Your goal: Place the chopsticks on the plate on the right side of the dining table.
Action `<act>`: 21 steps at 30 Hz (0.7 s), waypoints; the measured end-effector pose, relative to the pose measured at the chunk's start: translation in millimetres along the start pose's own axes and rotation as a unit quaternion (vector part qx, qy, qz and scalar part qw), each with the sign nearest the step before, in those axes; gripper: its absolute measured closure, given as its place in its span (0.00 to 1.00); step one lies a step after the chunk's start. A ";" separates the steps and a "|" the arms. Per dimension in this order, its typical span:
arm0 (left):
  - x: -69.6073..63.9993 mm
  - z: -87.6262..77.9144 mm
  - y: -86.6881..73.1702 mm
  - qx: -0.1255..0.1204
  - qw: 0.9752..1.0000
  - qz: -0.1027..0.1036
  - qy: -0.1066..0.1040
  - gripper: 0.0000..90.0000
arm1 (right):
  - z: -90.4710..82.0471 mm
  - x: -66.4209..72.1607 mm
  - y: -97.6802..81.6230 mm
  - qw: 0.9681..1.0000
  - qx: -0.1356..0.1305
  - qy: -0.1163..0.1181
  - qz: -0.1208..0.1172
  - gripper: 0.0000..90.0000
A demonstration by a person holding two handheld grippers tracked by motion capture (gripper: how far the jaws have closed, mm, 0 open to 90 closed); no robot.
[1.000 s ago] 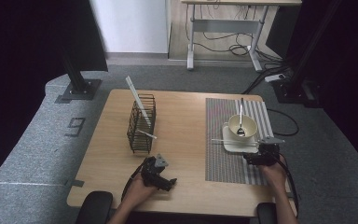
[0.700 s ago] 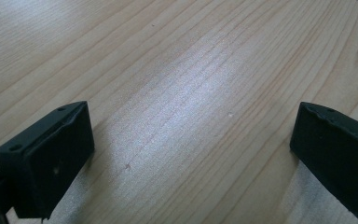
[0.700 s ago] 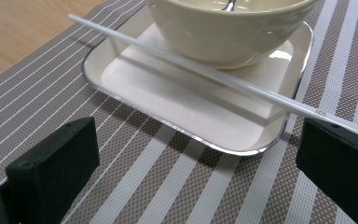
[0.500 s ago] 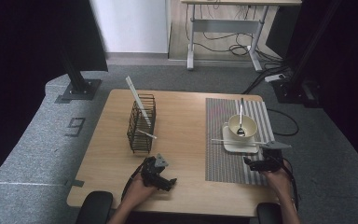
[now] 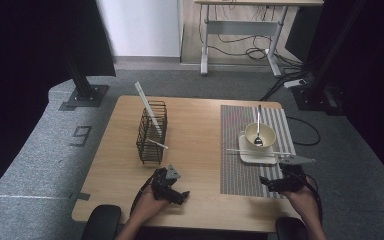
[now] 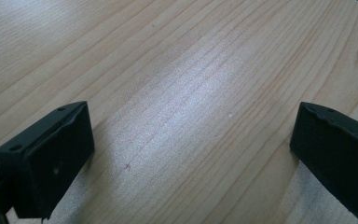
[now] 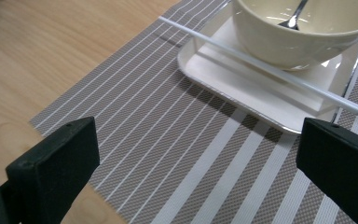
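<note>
Backing off toward the surface's near edge, the right tool [image 5: 267, 181] sits wide open, empty — facing the thin white plastic stick [image 7: 265, 70] laid across the square white plate [image 7: 242, 91]. Light, stiff, slippery — pinch mid-length.

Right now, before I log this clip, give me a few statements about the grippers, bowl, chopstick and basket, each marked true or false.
1. Both the left gripper and the right gripper have their jaws wide apart, holding nothing. True.
2. The spoon lies flat on the striped placemat. False: it stands in the cream bowl.
3. The bowl sits on a white square plate. True.
4. A white chopstick lies across the plate's front edge. True.
5. The black wire basket stands on the placemat. False: it stands on the bare wooden table, left of the mat.
</note>
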State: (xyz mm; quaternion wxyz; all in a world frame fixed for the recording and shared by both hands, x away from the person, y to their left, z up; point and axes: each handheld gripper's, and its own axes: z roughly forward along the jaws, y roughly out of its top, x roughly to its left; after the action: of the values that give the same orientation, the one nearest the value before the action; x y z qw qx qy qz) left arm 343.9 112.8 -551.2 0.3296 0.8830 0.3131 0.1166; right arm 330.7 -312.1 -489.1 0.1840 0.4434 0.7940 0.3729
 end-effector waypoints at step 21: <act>-0.8 -0.3 -0.2 0.000 1.000 -0.005 0.003 0.00 | 0.5 42.7 61.1 0.995 -0.014 0.078 -0.057 0.00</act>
State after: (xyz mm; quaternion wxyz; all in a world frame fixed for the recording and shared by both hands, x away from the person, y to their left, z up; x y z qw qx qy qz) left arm 343.0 112.6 -551.0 0.3290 0.8813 0.3181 0.1175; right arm 342.6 -255.8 -441.6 0.1482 0.3647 0.8246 0.4062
